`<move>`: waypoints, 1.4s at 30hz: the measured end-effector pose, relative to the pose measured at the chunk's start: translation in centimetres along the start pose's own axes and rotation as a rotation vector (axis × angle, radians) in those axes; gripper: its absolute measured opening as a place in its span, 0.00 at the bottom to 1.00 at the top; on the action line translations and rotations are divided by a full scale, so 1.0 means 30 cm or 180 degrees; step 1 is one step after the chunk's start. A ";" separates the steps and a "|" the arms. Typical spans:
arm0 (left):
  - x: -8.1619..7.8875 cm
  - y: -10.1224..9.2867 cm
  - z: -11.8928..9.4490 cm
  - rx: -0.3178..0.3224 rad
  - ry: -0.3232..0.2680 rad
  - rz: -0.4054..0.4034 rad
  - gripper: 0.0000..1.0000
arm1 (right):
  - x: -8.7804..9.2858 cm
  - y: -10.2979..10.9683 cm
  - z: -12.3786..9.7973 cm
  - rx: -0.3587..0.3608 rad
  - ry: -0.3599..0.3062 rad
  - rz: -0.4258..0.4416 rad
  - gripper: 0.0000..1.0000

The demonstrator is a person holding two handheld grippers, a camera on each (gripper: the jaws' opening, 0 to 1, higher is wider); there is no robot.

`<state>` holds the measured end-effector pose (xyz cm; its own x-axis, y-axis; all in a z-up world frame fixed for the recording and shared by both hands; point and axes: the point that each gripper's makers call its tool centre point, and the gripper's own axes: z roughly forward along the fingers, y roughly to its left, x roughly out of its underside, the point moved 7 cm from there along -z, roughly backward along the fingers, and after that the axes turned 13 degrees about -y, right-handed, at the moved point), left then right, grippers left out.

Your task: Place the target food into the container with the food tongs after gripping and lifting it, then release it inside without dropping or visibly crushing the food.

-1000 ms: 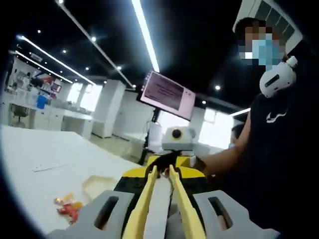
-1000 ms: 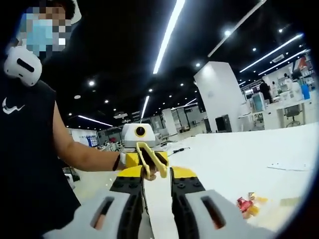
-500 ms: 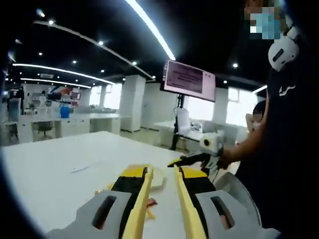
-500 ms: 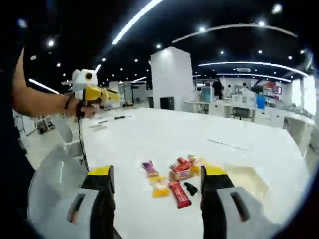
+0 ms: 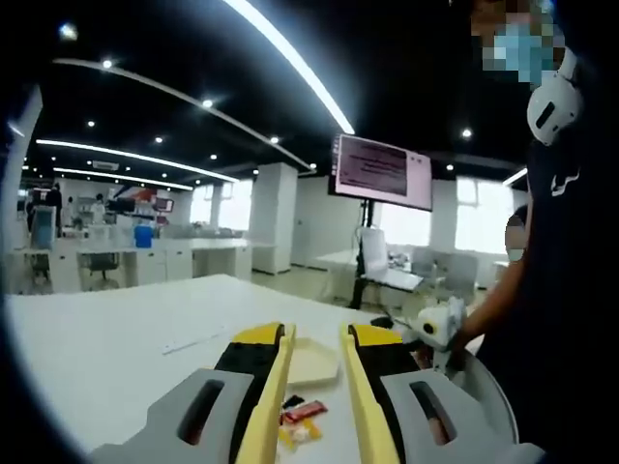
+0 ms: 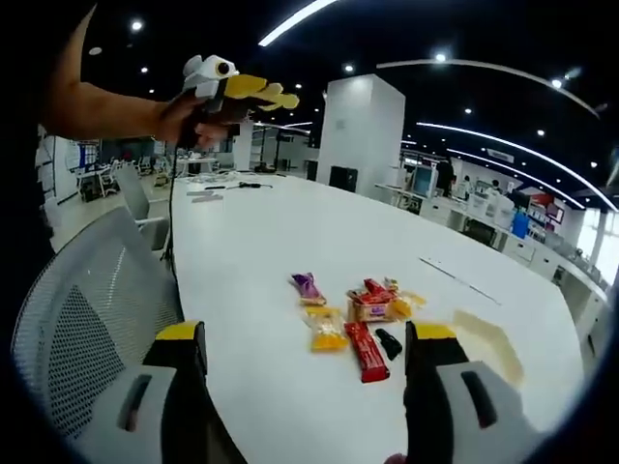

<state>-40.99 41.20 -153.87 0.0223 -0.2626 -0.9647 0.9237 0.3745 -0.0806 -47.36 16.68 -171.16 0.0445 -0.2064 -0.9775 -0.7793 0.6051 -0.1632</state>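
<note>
Several wrapped snacks lie on the white table (image 6: 251, 251): a purple wrapper (image 6: 309, 287), a yellow packet (image 6: 326, 329), a red bar (image 6: 366, 350) and a red-orange pack (image 6: 369, 302). A shallow beige tray (image 6: 488, 338) sits just right of them. My right gripper (image 6: 305, 331) hangs above the near table edge, jaws wide apart with nothing between. My left gripper (image 5: 314, 333) holds yellow food tongs (image 5: 276, 387), their arms spread, above the beige tray (image 5: 311, 360) and some snacks (image 5: 302, 414). The left gripper (image 6: 227, 82) is raised high at the upper left in a hand.
A grey mesh chair (image 6: 87, 329) stands at the table's near edge. The person stands at the right of the left gripper view, holding the right gripper (image 5: 440, 324). A monitor on a stand (image 5: 382, 172) is behind. Paper strips (image 6: 455, 280) lie farther along the table.
A second ago both grippers faced each other with the tongs squeezed together. Both views have since swung onto the table and snacks. The tong arms spread and the right jaws went wide.
</note>
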 end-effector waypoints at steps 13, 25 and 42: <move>-0.178 0.004 0.037 0.0053 -0.0043 0.0216 0.24 | -0.018 0.064 -0.051 0.0101 -0.0079 0.0269 0.84; -0.120 0.056 -0.049 -0.0314 0.0139 0.0364 0.25 | -0.096 -0.025 -0.108 0.0362 -0.0225 0.0295 0.87; -0.058 0.102 -0.089 -0.0525 0.0358 0.0511 0.25 | -0.222 -0.332 -0.295 0.0439 -0.0188 0.0433 0.99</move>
<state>-39.23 45.17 -153.12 0.1125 -0.0910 -0.9895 0.8366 0.5460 0.0449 -45.42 5.23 -161.84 -0.0156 -0.0727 -0.9972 -0.6877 0.7248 -0.0421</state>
